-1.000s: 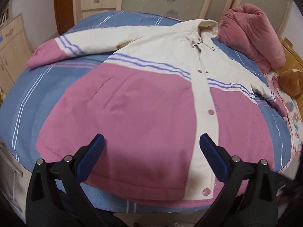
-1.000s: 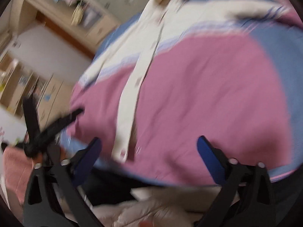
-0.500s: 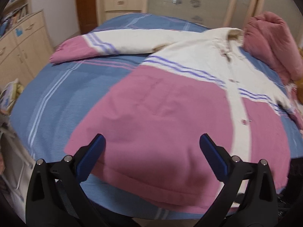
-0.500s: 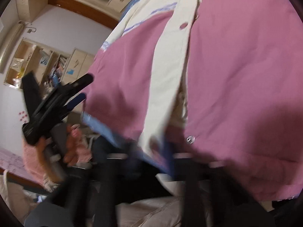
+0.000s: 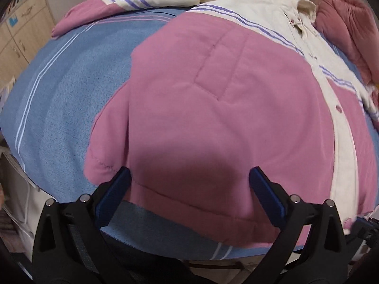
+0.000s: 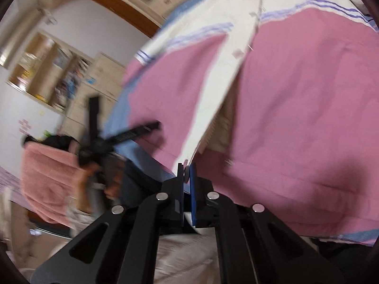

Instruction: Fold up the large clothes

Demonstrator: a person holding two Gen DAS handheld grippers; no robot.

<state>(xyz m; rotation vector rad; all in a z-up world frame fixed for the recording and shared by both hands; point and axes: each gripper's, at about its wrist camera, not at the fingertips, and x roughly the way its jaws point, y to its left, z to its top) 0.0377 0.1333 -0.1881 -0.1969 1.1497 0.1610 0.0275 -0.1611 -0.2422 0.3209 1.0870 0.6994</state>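
1. Jacket (image 5: 213,108): a large pink-and-cream padded one, spread front-up across the blue striped bedspread (image 5: 61,90), collar toward the far headboard side, its pink hem lying along the bedspread's near edge.
2. Right gripper (image 6: 186,172): half a second ago its jaws were blurred and apart just below the cream button placket (image 6: 213,99); now they are clamped together on the placket's bottom corner at the hem, so the first grasp of the fold looks made.
3. Left gripper (image 5: 189,187): it has moved in from a wider view of the jacket to hover just over the hem's left part, jaws wide apart with nothing between them. The right wrist view shows it blurred beside the bedspread's edge.
4. Judgement: with one hem point held, the left side probably needs its own grip near the hem corner (image 5: 99,163) before any lift, otherwise the heavy padding may sag unevenly.
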